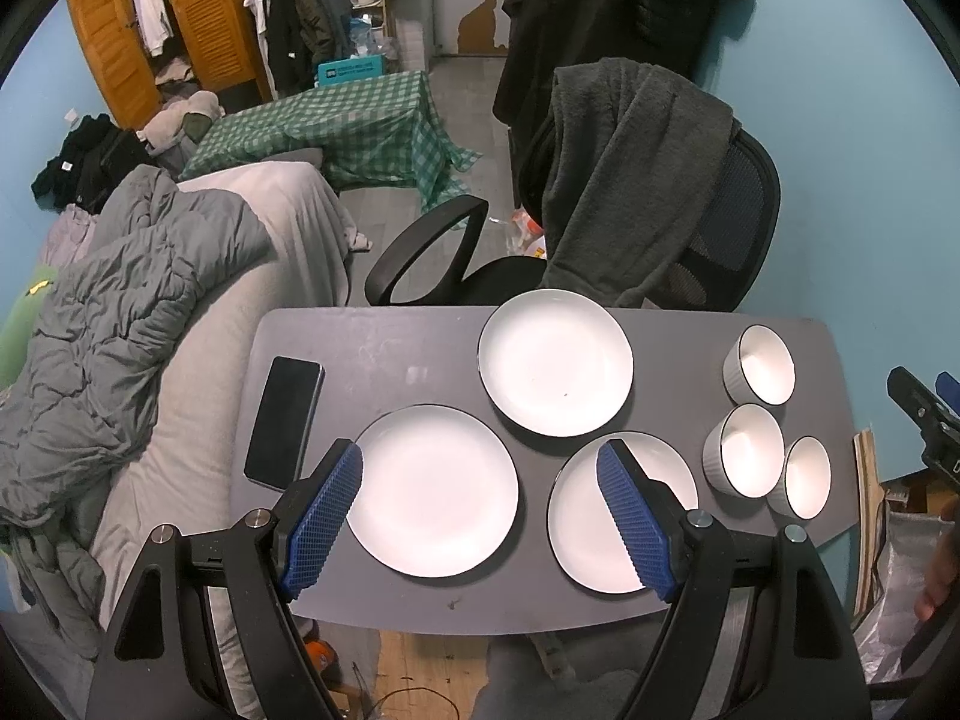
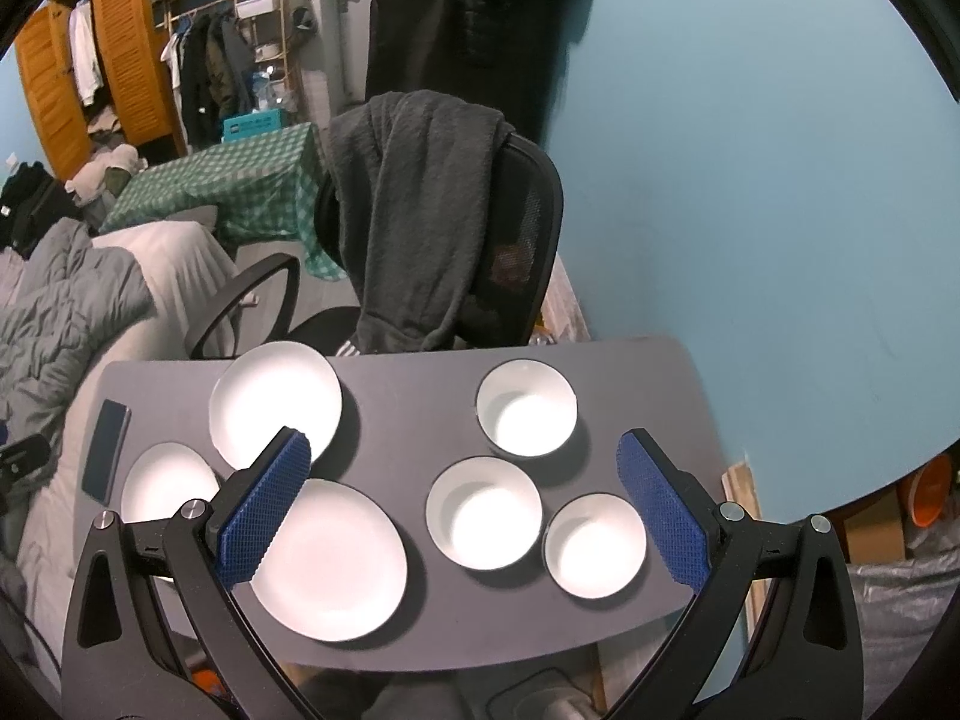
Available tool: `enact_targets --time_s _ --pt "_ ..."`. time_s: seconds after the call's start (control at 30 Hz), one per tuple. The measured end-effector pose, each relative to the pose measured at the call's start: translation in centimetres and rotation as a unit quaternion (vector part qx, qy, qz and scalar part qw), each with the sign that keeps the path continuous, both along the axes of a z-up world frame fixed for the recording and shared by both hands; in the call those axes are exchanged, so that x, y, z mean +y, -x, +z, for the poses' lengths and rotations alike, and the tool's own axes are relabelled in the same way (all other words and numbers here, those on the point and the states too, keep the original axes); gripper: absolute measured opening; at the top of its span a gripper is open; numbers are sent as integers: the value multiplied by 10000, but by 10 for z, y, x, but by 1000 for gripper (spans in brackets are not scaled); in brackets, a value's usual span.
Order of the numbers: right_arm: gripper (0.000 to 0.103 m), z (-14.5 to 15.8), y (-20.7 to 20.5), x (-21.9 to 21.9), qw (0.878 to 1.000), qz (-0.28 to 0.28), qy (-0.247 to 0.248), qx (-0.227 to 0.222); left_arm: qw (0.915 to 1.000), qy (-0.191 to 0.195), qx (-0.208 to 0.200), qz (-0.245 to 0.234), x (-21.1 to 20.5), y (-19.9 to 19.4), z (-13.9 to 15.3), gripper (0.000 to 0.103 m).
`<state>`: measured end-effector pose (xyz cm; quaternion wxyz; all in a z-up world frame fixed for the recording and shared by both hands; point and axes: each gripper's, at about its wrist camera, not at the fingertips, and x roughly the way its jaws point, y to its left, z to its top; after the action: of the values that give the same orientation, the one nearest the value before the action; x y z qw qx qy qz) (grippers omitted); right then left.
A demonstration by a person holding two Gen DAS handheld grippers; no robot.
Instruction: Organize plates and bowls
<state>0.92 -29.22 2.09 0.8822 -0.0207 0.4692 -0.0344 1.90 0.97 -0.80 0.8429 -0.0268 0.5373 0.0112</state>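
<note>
Three white plates with dark rims lie flat and apart on the grey table [image 1: 384, 348]: a far plate [image 1: 555, 363], a near left plate [image 1: 435, 489] and a near right plate [image 1: 606, 516]. Three white bowls stand upright at the table's right: a far bowl [image 1: 761, 365], a middle bowl [image 1: 746, 450] and a near bowl [image 1: 803, 477]. My left gripper [image 1: 480, 468] is open and empty above the two near plates. My right gripper [image 2: 465, 459] is open and empty above the middle bowl [image 2: 485, 513], with the near bowl [image 2: 597, 545], far bowl [image 2: 527, 408] and near right plate [image 2: 330, 561] around it.
A black phone [image 1: 282, 423] lies at the table's left edge. A black office chair [image 1: 660, 198] with a grey garment over it stands behind the table. A bed with a grey duvet [image 1: 120, 312] is to the left. A blue wall is on the right.
</note>
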Motion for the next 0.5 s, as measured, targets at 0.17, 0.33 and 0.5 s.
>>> enact_targets --time_s 0.17,0.33,0.5 --pt "100 1 -1 -1 10000 21 12 32 10000 -7 17 -41 -4 -2 -1 82" --pt "100 -5 -4 -3 9999 73 -9 150 9997 -60 61 -223 -11 -6 -10 82" --pt "100 -20 -5 -5 9991 232 -113 342 9988 -60 149 -454 -18 -11 -26 82"
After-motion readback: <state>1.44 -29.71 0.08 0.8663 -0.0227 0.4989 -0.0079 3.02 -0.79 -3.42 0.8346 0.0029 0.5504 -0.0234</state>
